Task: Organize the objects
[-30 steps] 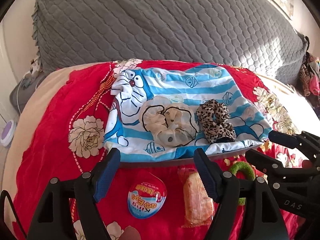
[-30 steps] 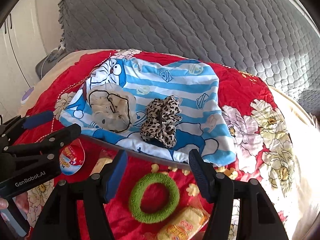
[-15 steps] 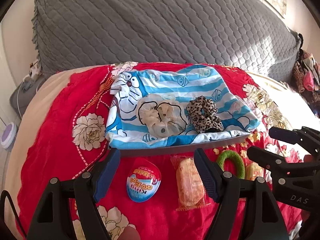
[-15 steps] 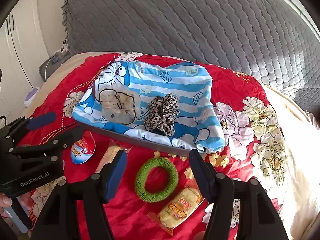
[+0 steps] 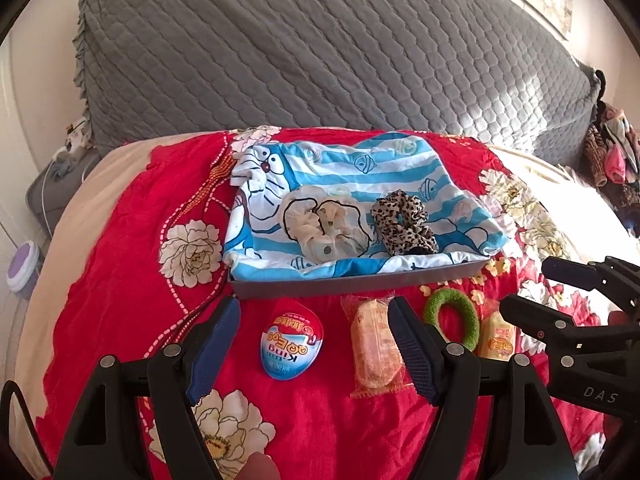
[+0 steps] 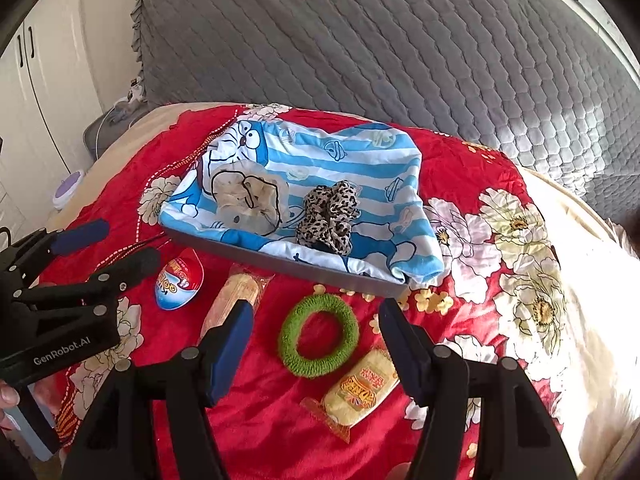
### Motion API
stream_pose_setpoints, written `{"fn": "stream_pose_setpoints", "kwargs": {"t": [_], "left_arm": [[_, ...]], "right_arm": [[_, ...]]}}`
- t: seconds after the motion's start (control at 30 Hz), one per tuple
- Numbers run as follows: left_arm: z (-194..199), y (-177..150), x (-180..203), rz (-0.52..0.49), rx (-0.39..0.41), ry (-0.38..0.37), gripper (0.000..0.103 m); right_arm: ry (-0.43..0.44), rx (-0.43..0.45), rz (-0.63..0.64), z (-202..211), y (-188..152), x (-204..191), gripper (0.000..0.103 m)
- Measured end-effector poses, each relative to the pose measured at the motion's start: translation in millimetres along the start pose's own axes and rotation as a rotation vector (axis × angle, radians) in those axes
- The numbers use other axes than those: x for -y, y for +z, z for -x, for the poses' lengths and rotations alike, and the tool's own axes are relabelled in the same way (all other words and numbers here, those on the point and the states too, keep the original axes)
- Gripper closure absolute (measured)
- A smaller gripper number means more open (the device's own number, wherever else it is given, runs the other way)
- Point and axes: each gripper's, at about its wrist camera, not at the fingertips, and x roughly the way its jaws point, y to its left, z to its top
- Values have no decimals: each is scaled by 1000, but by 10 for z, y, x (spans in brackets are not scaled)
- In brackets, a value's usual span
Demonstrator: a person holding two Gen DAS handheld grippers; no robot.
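Both tongs, left [image 5: 316, 350] and right [image 6: 316, 350], hang released and empty, so next I'd guess right drops onto the green ring [image 6: 319, 335] for the tray [image 6: 280, 266].

Left gripper [image 5: 314, 344] open, empty, above blue egg [image 5: 291, 345], snack packet [image 5: 374, 346].

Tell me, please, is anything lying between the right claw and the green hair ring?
Nothing visible does. The right claw hangs open above the green hair ring, which lies bare on the red bedspread; the yellow snack packet sits beside it.
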Motion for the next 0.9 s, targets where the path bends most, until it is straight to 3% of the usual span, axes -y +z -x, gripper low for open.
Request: {"fn": "stream_pose_setpoints", "kwargs": {"t": [0.9], "left_arm": [[445, -371, -70, -20, -14, 18, 25]], "right_arm": [[15, 12, 78, 384, -381, -266, 36]]}}
